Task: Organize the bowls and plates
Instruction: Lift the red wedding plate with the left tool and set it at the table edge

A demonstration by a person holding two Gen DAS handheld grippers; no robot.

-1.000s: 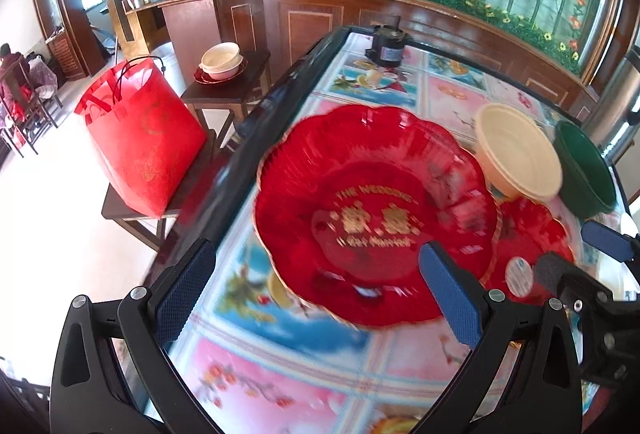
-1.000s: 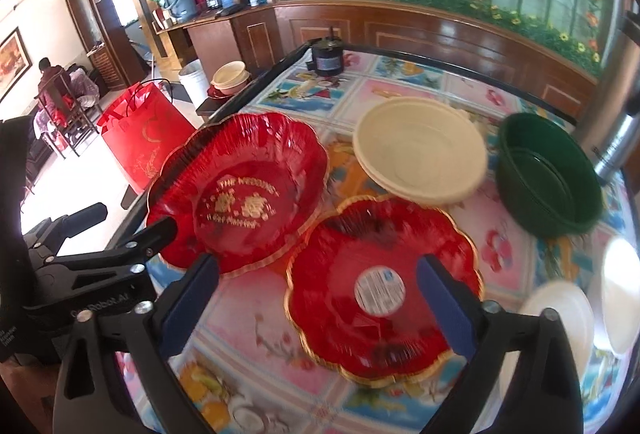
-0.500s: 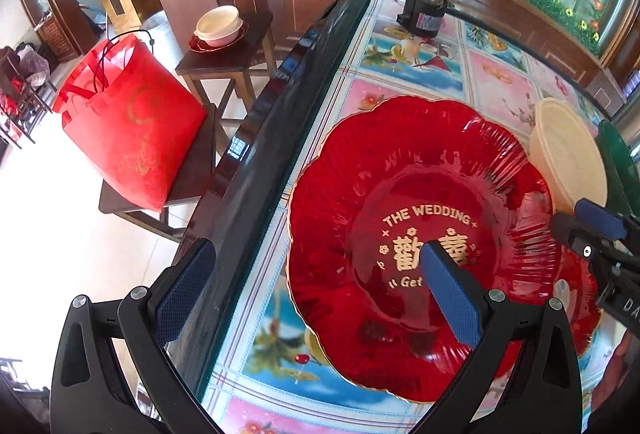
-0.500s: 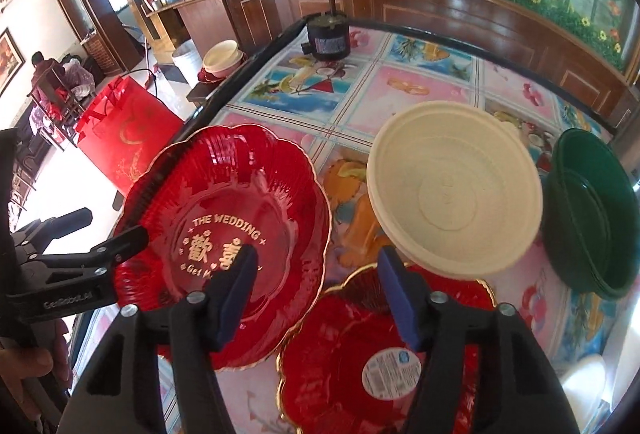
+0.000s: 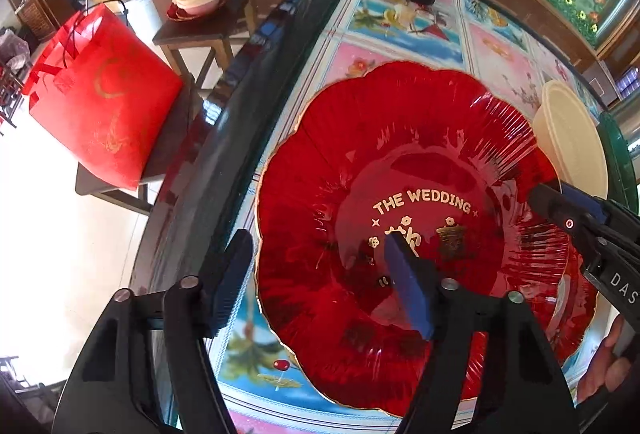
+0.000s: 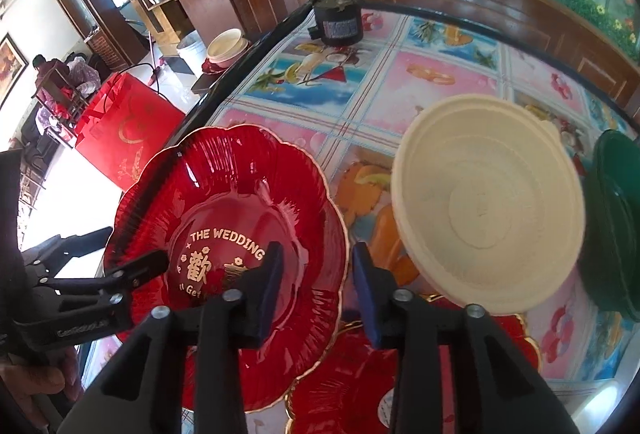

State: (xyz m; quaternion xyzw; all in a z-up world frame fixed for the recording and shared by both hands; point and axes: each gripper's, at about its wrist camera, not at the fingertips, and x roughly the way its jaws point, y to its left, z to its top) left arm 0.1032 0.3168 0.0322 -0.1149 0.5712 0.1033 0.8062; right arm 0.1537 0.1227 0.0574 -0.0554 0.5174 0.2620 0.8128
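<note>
Red plate [image 5: 400,161]: lies flat near the table's [image 5: 404,29] left edge, its right side overlapping a second red plate [image 6: 352,390]. Gold lettering reads "THE WEDDING".
Material, judged: thin glossy plastic — light, somewhat flexible, slick on the ribbed face. It is unlikely to break, but the scalloped rim may bend or slip under a hard pinch.
Where to take hold: the rim only. The centre is flat and offers nothing to pinch; the raised gold-edged lip does.
Left gripper [image 5: 320,282]: spread wide, straddling the plate's left rim — one finger outside over the table edge, the other over the plate's centre. Whether either pad touches cannot be told.
Right gripper [image 6: 318,284]: partly spread, fingers on either side of the plate's right rim, not yet pressed together on it.
Cream bowl [image 6: 486,205]: just right of the red plate, apart from both grippers.
Green bowl [image 6: 616,218]: beside the cream bowl, at the far right.
Risk, judged: lifting by one side lets the plate sag or slide; a grip on both rims spreads the load.
</note>
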